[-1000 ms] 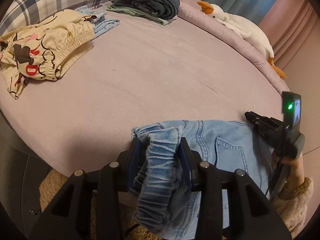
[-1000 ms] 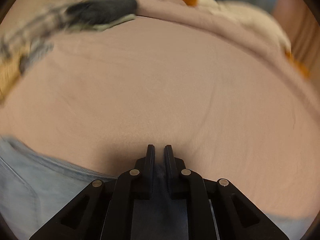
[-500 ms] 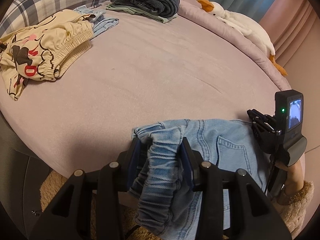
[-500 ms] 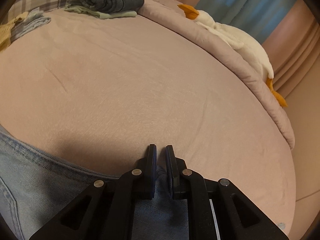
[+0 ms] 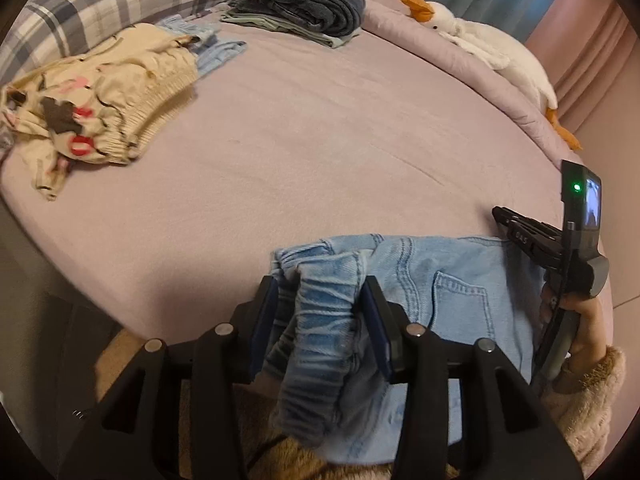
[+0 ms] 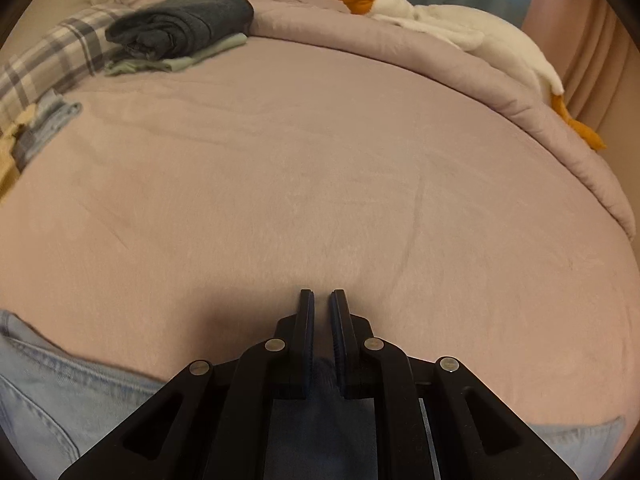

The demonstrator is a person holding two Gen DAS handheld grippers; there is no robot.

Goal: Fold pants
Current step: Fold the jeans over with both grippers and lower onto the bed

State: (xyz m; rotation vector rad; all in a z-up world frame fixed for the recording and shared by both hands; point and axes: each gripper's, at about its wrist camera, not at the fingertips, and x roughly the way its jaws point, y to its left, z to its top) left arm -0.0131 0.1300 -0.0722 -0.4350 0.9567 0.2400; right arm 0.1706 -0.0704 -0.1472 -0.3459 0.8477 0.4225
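Light blue jeans (image 5: pixel 440 292) hang over the near edge of the bed. My left gripper (image 5: pixel 320 284) is shut on the bunched elastic waistband of the jeans (image 5: pixel 324 304) at their left end. My right gripper (image 6: pixel 322 300) has its jaws nearly closed on a fold of the jeans (image 6: pixel 320 376), pinched deep between the fingers. It also shows in the left wrist view (image 5: pixel 520 232) at the jeans' right end. The jeans fabric (image 6: pixel 48 384) spreads to both sides below it.
The pink bed sheet (image 5: pixel 320 140) stretches ahead. A cream patterned garment (image 5: pixel 100 112) lies at the left. A folded dark stack (image 5: pixel 304 0) sits at the back. A white plush goose (image 5: pixel 488 48) lies along the right edge. A plaid pillow (image 5: pixel 100 8) is at the back left.
Both grippers have held the jeans throughout. The right gripper's view has swung and steadied, now pointing further across the bed. The left gripper has barely moved.
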